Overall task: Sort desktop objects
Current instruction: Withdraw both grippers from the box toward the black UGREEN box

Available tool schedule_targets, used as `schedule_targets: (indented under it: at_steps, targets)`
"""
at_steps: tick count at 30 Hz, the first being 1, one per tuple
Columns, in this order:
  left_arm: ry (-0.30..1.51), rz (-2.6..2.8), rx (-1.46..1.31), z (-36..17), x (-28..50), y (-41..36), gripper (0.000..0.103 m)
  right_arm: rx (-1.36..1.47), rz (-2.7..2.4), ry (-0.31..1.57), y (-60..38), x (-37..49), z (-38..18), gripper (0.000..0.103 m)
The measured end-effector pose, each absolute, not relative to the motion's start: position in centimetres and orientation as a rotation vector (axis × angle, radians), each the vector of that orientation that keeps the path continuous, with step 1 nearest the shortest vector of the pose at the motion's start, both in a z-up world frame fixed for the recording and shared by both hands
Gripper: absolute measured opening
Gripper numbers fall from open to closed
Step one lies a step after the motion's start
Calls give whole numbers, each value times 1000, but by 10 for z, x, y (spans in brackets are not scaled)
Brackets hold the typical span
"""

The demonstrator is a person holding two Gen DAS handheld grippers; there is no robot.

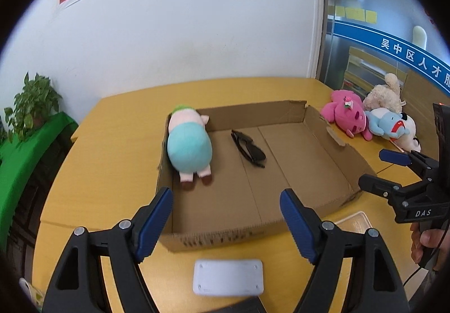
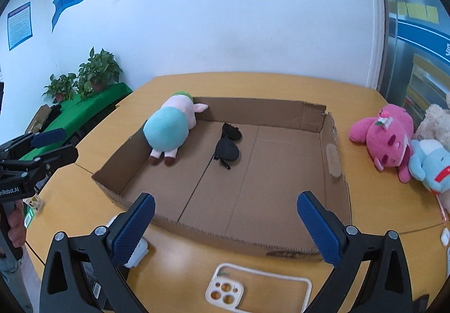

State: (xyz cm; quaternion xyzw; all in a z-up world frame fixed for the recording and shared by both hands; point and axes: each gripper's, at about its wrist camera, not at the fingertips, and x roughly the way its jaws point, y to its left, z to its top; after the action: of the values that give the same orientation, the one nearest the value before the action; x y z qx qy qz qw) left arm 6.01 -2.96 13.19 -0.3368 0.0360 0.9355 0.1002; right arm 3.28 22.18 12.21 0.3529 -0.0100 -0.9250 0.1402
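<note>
A shallow cardboard box lies on the yellow table. Inside it are a teal and pink plush pig at the left wall and black sunglasses near the middle. My left gripper is open and empty above the box's near edge, with a white flat device on the table below it. My right gripper is open and empty over the near edge, above a clear phone case. Each gripper also shows in the other's view.
A pink plush, a blue plush and a cream plush lie right of the box. Potted plants stand on a green-covered stand at left. A small white item lies at far right.
</note>
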Motion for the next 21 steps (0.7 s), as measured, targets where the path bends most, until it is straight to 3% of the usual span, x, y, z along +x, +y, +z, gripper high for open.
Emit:
schedule_targets:
  at_steps: [10,21]
  targets:
    - [-54,2654,-1174,71,110,-61,78,1110,-2462,-69,199,92,65,103]
    - [-177,2599,-1365,8,144,-94,78,1190,-2049,81,90,136,-11,103]
